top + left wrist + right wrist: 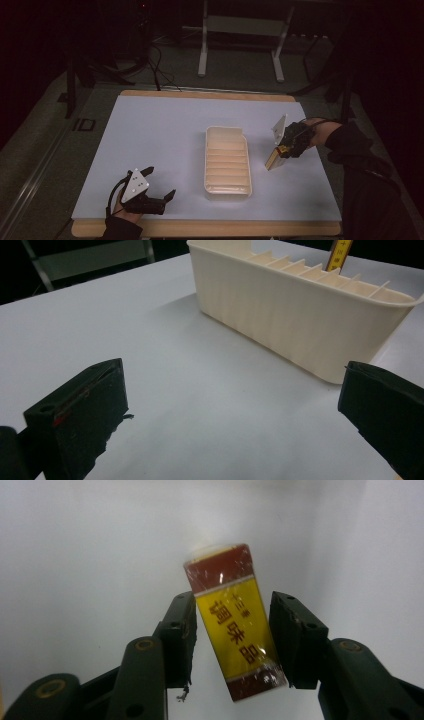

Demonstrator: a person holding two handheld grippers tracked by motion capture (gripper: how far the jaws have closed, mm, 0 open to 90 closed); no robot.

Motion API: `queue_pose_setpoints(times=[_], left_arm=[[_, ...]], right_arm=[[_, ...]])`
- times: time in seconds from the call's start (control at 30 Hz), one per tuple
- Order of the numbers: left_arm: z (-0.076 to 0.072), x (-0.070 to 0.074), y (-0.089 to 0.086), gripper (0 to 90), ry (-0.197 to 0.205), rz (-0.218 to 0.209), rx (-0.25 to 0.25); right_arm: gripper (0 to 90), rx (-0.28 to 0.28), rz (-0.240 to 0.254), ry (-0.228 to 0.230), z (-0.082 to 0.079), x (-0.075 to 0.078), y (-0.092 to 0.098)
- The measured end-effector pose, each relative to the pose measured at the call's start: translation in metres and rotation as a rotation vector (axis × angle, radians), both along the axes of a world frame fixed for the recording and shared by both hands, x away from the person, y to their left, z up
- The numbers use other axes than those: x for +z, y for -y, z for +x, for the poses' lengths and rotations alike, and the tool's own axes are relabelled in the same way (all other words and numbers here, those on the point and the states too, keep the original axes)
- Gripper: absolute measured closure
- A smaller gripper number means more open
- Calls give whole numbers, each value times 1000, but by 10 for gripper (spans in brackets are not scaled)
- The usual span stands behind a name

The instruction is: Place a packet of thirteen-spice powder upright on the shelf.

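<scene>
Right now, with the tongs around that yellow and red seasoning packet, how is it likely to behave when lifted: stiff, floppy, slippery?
The seasoning packet looks flat and thin, so probably light and somewhat bendy. Its glossy, glinting film suggests it may slip between the pads of the right tongs. It sits tilted between the jaws, so it could swing or twist when raised toward the ribbed tray.

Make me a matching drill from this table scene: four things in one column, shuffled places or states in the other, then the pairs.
1. packet
2. tray
3. left gripper
4. right gripper

A. cream, ribbed, mid-table
B. jaws wide, nothing between them
C. yellow and dark red, printed characters
D. jaws on either side of the packet

Pairs: 1-C, 2-A, 3-B, 4-D
</scene>
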State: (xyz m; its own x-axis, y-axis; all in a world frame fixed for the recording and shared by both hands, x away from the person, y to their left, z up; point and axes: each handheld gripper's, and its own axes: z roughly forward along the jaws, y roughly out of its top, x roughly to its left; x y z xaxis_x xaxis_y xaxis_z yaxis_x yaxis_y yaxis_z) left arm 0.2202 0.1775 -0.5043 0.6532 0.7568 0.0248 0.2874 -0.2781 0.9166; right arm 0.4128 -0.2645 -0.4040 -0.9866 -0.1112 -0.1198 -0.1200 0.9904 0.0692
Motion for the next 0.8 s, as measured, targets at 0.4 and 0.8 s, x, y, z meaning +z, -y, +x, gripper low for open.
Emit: queue_pose_setpoints(times=[0.4,0.8], left_arm=[[0,0,0,0,2,-1,-1],[-1,0,1,0,5,3,-4]], right_arm=[[677,-62,-32,-100,5,3,-5],[679,-62,5,-70,-7,42,-18]])
